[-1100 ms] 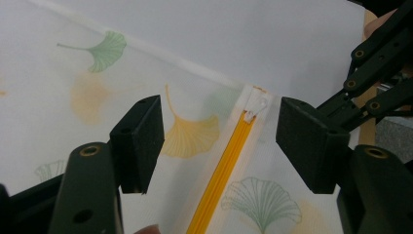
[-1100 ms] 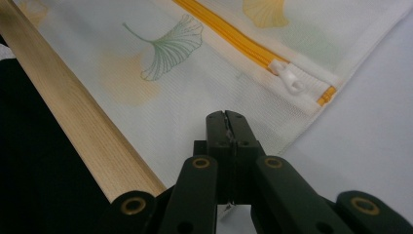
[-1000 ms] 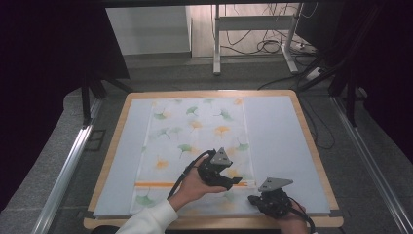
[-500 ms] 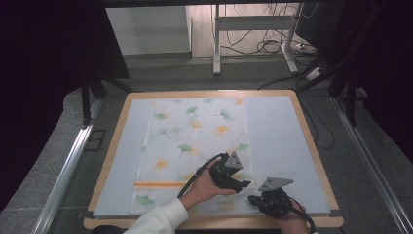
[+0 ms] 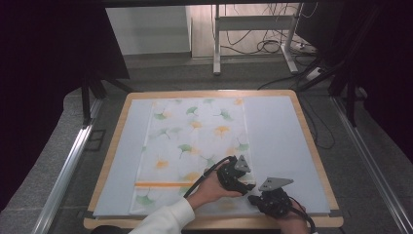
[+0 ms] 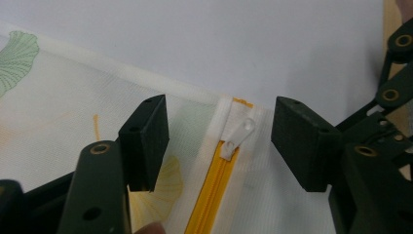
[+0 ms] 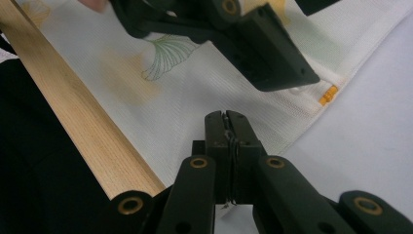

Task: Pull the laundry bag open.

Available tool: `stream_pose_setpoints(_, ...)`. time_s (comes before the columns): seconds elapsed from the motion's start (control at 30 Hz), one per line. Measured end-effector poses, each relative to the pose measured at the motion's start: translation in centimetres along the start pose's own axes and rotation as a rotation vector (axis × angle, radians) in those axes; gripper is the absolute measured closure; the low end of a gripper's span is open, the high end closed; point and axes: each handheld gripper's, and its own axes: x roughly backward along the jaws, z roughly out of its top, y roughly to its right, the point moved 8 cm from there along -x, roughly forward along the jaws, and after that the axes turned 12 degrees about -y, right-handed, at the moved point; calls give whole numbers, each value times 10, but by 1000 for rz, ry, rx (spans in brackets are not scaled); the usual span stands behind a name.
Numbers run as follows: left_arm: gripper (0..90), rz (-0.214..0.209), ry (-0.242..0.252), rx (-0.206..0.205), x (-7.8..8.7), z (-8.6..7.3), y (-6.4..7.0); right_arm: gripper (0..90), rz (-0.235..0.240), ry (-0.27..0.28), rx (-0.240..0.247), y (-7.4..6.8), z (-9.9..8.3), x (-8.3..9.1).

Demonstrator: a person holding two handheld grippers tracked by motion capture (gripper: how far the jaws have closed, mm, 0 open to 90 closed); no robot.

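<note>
A white cloth (image 5: 195, 141) printed with green and yellow leaves lies flat on the table. An orange zipper (image 5: 163, 184) crosses its near end. My left gripper (image 5: 243, 184) is over the zipper's right end. In the left gripper view it (image 6: 221, 131) stands open, with the white zipper pull (image 6: 242, 132) on the cloth between the jaws and the orange zipper (image 6: 212, 192) running toward the camera. My right gripper (image 5: 254, 199) sits just right of it at the cloth's near right corner. Its jaws (image 7: 226, 119) are shut, low over the cloth (image 7: 160, 107); whether they pinch the fabric is hidden.
A pale grey mat (image 5: 277, 131) covers the wooden table (image 5: 209, 92), bare on both sides of the cloth. The wooden front edge (image 7: 83, 126) runs close beside my right gripper. One black finger of the left gripper (image 7: 272, 53) hangs just beyond the right jaws.
My left gripper has moved right along the zipper to its end, close to the right gripper. The right gripper has stayed in place.
</note>
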Motion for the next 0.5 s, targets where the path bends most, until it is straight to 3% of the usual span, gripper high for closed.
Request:
stream_pose_setpoints(0.23,437,13,-10,-19,-6,2,3,873,0,1,2,0,0,0)
stream_pose_setpoints(0.5,607,16,-22,-55,-9,3,7,871,1,2,5,0,0,0)
